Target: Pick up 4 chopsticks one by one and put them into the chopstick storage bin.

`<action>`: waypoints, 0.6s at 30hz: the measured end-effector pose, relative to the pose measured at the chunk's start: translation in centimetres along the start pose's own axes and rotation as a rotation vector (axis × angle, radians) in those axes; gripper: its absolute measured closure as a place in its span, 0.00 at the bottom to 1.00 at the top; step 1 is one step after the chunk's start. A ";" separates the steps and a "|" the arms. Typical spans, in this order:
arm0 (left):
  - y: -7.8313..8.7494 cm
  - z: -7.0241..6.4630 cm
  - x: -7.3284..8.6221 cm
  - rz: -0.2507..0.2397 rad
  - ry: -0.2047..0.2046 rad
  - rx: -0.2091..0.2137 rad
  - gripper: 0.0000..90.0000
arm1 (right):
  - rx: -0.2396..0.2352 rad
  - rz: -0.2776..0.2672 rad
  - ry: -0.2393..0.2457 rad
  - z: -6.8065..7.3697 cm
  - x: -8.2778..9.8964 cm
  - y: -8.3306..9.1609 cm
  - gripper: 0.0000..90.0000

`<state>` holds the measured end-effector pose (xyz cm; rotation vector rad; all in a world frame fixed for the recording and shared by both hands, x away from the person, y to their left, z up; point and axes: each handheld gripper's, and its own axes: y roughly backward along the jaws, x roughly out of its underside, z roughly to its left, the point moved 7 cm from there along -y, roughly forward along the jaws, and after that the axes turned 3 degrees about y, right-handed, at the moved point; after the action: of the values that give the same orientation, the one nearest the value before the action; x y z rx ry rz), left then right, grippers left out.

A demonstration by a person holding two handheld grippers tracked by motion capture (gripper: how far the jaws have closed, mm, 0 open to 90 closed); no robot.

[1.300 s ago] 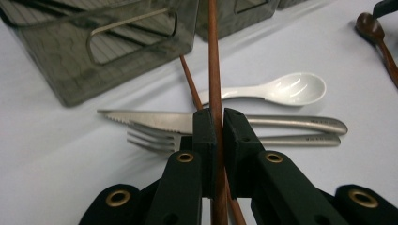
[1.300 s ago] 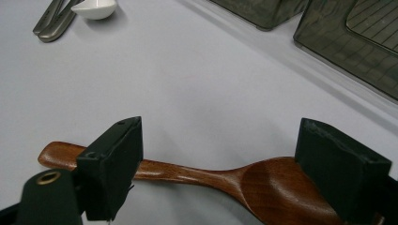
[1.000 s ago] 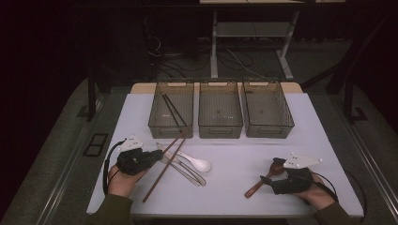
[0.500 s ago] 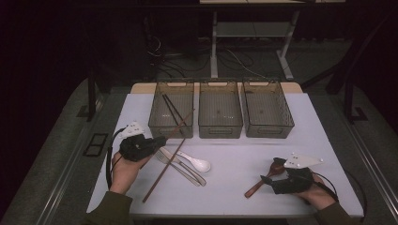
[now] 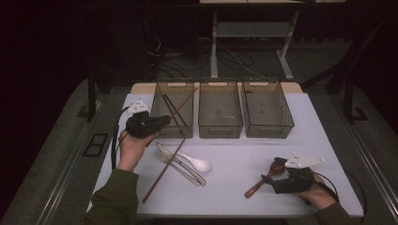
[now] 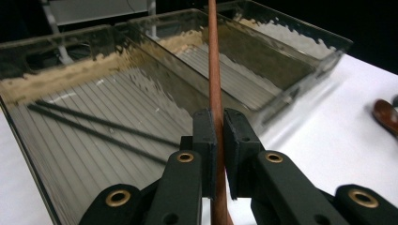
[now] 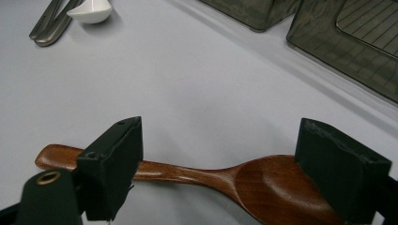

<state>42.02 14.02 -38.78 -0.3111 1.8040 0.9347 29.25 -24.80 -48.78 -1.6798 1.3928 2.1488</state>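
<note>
Left gripper (image 5: 162, 121), jaws pinching a brown chopstick (image 5: 171, 154), has lifted it toward the left bin (image 5: 173, 133); right gripper (image 5: 271, 180) waits spread over the wooden spoon (image 5: 265, 178).

- High view: dim overall; the room behind falls to near black, and the white tabletop (image 5: 244, 159) is the one lit area, a muted grey-lilac.
- Light seems to fall from above: shadows under the bins (image 5: 220, 110) and cutlery are short and soft.
- No glare on the tabletop; the high view is a little soft and grainy, so fine detail is lost.
- Left gripper view: brighter; the left tool (image 6: 219, 140) and chopstick (image 6: 214, 70) are sharp, and the bin walls ripple with wavy reflections.
- Right gripper view: even light, a soft sheen on the wooden spoon (image 7: 263, 185); the near pads of the right tool (image 7: 234, 183) are slightly blurred.
</note>
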 end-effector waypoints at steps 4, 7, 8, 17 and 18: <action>-1.1 1.0 -1.3 -0.012 0.001 -0.013 0.92 | 0.000 0.001 -0.002 0.0 0.0 0.0 0.17; -2.0 1.9 -2.1 -0.019 0.007 -0.025 0.92 | 0.000 -0.001 -0.003 0.0 0.0 0.0 0.17; -2.3 2.2 -2.3 -0.021 0.008 -0.029 0.92 | 0.001 -0.001 -0.003 0.0 0.0 0.0 0.17; -4.9 5.0 -3.3 -0.008 0.009 -0.078 0.92 | -0.001 -0.005 -0.002 -0.1 0.0 0.0 0.17; -5.2 5.3 -3.2 -0.002 0.012 -0.083 0.92 | -0.001 -0.005 -0.002 -0.1 0.0 0.0 0.17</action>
<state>50.09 13.69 -39.13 -0.3718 1.7782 1.0097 29.30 -24.94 -48.79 -1.6796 1.3859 2.1488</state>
